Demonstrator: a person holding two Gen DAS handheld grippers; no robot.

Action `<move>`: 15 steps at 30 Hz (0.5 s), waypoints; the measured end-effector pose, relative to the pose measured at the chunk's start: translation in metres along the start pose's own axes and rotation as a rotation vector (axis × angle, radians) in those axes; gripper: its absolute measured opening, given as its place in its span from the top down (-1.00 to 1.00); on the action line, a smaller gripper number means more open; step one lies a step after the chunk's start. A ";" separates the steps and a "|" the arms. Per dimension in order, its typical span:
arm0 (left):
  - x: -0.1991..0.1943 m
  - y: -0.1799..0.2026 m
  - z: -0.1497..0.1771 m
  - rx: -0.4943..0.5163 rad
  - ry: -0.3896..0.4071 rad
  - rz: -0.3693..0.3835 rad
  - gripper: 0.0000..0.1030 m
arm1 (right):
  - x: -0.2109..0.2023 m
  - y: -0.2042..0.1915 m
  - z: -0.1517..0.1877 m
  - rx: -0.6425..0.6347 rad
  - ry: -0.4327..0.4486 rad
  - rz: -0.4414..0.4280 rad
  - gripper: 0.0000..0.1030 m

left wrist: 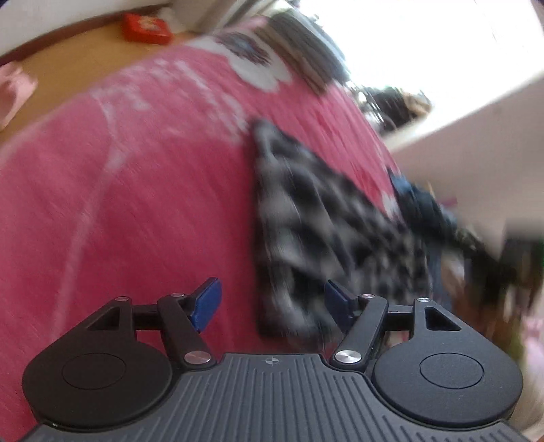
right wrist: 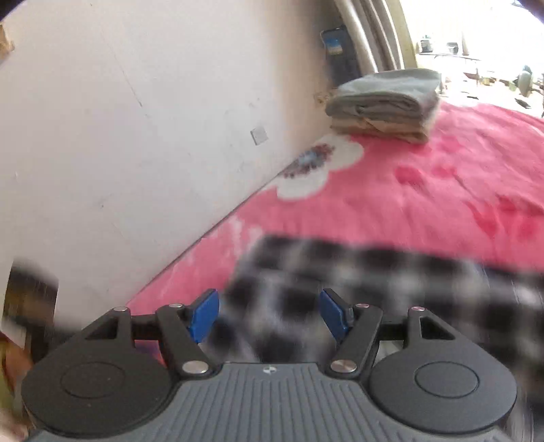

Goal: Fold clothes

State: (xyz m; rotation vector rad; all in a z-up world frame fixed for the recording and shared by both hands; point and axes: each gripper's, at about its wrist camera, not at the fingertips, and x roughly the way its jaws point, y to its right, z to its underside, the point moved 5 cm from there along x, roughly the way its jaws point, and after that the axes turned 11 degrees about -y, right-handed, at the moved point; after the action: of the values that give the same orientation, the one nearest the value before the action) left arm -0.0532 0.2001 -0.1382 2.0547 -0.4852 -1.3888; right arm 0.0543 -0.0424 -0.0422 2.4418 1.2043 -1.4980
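A black-and-white checked garment [left wrist: 316,231] lies on the pink bedspread [left wrist: 136,187], blurred by motion. My left gripper [left wrist: 272,304] stands open above the bedspread, its blue pads [left wrist: 207,302] apart, the garment's near edge just right of centre between and beyond them. In the right wrist view the same checked garment [right wrist: 340,289] spreads below and ahead of my right gripper [right wrist: 270,314], which is open with nothing pinched between its blue pads [right wrist: 204,316].
A folded stack of grey and beige clothes [right wrist: 387,105] sits far back on the pink bedspread [right wrist: 425,190] beside the white wall [right wrist: 136,119]. Dark clothing [left wrist: 428,210] lies right of the checked garment. A red box [left wrist: 146,27] rests on the wooden floor [left wrist: 68,68].
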 end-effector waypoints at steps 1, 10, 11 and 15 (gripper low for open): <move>0.005 0.005 0.005 0.027 0.004 -0.020 -0.26 | 0.013 -0.002 -0.015 -0.012 -0.021 0.006 -0.32; 0.031 0.014 0.006 0.095 0.037 -0.065 0.21 | 0.138 -0.024 -0.086 -0.084 -0.283 0.082 -0.16; 0.032 0.015 0.006 0.104 0.038 -0.072 0.26 | 0.148 -0.025 -0.089 -0.096 -0.307 0.098 -0.14; 0.036 0.016 0.011 0.140 0.034 -0.101 0.47 | 0.175 -0.022 -0.088 -0.148 -0.401 0.124 -0.10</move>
State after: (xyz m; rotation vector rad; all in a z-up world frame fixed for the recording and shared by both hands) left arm -0.0489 0.1632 -0.1554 2.2395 -0.4827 -1.4100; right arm 0.1469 0.1112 -0.1223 1.9570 1.0211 -1.6859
